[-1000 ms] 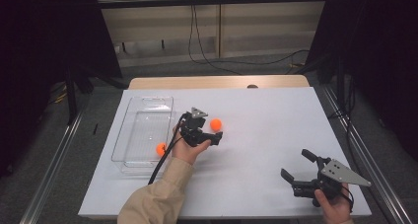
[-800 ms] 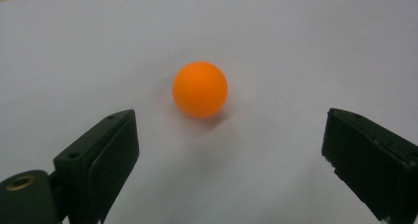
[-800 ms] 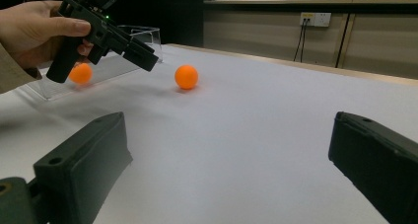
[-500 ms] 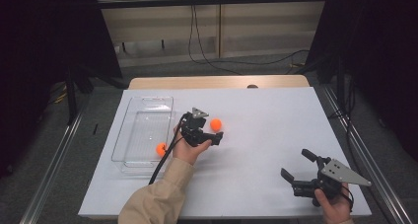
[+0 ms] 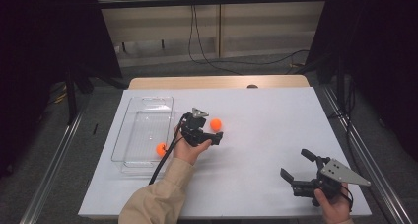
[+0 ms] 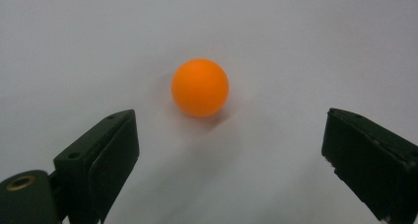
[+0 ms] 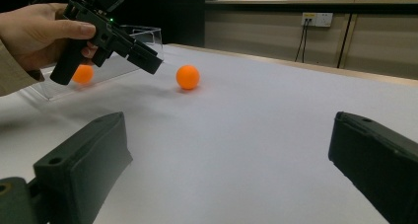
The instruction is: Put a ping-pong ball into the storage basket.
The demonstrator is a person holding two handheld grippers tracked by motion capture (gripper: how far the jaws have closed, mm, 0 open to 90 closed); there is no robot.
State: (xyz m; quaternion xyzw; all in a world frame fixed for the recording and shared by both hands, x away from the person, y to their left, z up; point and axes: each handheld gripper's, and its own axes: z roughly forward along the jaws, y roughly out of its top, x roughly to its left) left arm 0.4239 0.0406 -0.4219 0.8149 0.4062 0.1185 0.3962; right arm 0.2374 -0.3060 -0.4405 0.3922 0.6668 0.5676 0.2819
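1 orange ball (image 5: 161, 149) is already lodged in the clear tray (image 5: 143, 101); 1 ball (image 5: 215, 125) right of the tray remains, framed ungripped by the wide-open left gripper (image 5: 209, 135).

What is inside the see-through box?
One orange ball sits inside the clear box, near its right wall. The rest of the floor looks bare. The left gripper and the hand cover a little of that side, so something small there could be hidden.

A clear plastic tray (image 5: 148, 105) holding an orange ball (image 5: 161, 149) lies on white paper (image 5: 276, 120).
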